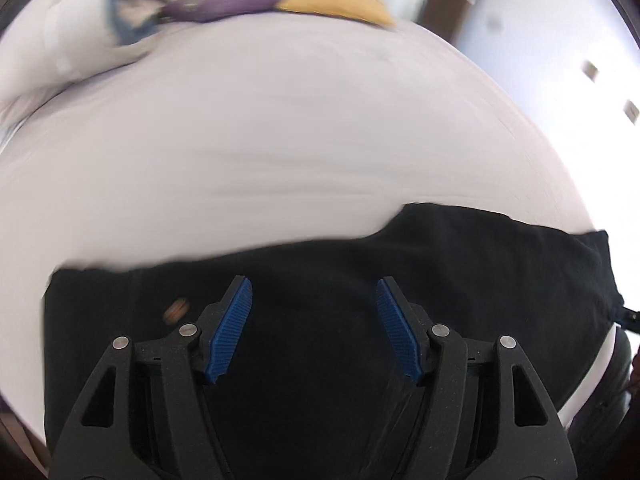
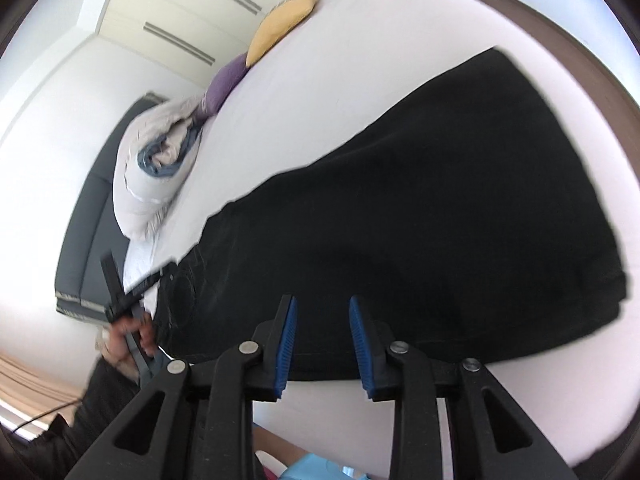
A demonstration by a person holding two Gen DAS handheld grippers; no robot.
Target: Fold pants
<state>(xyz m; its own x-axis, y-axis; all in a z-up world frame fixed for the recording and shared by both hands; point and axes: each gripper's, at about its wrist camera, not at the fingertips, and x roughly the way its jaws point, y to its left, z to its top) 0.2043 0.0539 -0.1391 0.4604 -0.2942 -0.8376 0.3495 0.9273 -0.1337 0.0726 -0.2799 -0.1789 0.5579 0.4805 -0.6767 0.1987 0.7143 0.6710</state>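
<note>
Black pants (image 1: pixel 480 264) lie flat on a white bed sheet (image 1: pixel 280 140), filling the lower part of the left wrist view. My left gripper (image 1: pixel 314 286) hovers over them, jaws wide apart with nothing between the blue pads (image 1: pixel 232 328). In the right wrist view the pants (image 2: pixel 440 200) stretch as a long dark band from lower left to upper right. My right gripper (image 2: pixel 323 302) is over their near edge, jaws apart and not pinching cloth. A hand (image 2: pixel 128 340) holds the other gripper at the pants' left end.
A yellow pillow (image 2: pixel 284 20), a purple pillow (image 2: pixel 226 80) and a bundled white duvet (image 2: pixel 148 184) with something blue in it lie along the far side of the bed. A dark grey headboard (image 2: pixel 88 216) stands to the left. White wardrobe doors (image 2: pixel 192 12) are behind.
</note>
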